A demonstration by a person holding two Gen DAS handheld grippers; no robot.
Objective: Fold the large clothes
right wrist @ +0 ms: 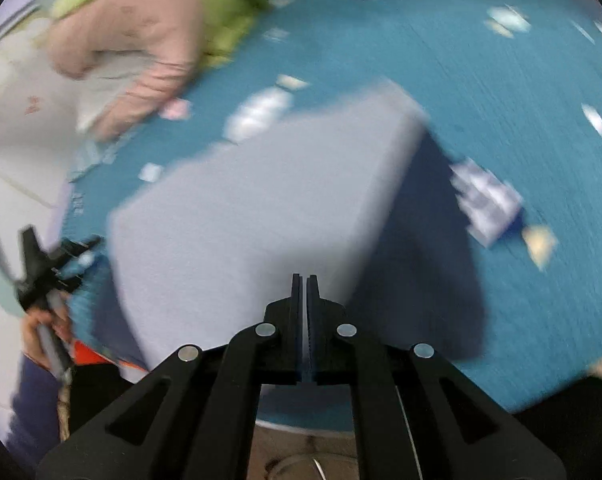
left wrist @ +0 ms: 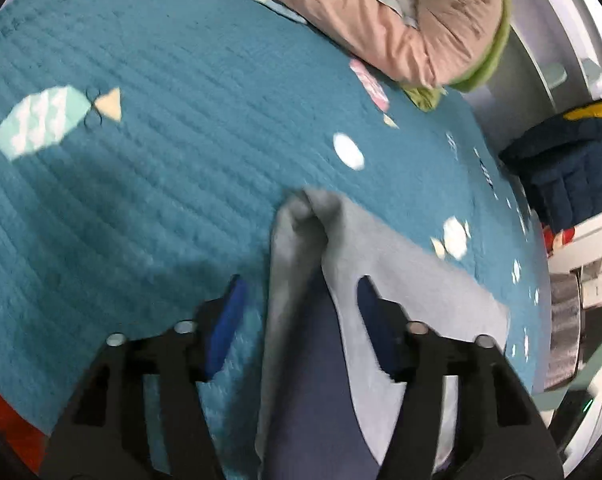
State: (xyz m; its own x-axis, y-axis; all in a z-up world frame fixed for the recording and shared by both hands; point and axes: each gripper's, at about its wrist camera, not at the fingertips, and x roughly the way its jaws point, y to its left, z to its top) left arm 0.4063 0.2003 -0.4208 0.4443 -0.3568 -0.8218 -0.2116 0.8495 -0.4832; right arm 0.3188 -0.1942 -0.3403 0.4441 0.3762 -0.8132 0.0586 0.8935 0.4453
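A light grey garment point(left wrist: 401, 280) lies on a teal quilted bedspread point(left wrist: 161, 180). In the left wrist view a bunched corner of it point(left wrist: 305, 216) rises between the fingers of my left gripper point(left wrist: 301, 292), whose jaws stand open around the fabric without pinching it. In the right wrist view the garment point(right wrist: 261, 200) is a flat grey panel, blurred by motion. My right gripper point(right wrist: 305, 280) is shut, with its tips over the garment's near edge; whether cloth is pinched I cannot tell. The left gripper and the hand holding it point(right wrist: 49, 276) show at the far left.
A pink and green duvet point(left wrist: 413, 20) is heaped at the bedspread's far side; it also shows in the right wrist view point(right wrist: 141, 40). A dark blue and yellow padded item point(left wrist: 573, 160) sits off the bed's right edge. Red fabric point(left wrist: 5, 420) borders the bedspread at lower left.
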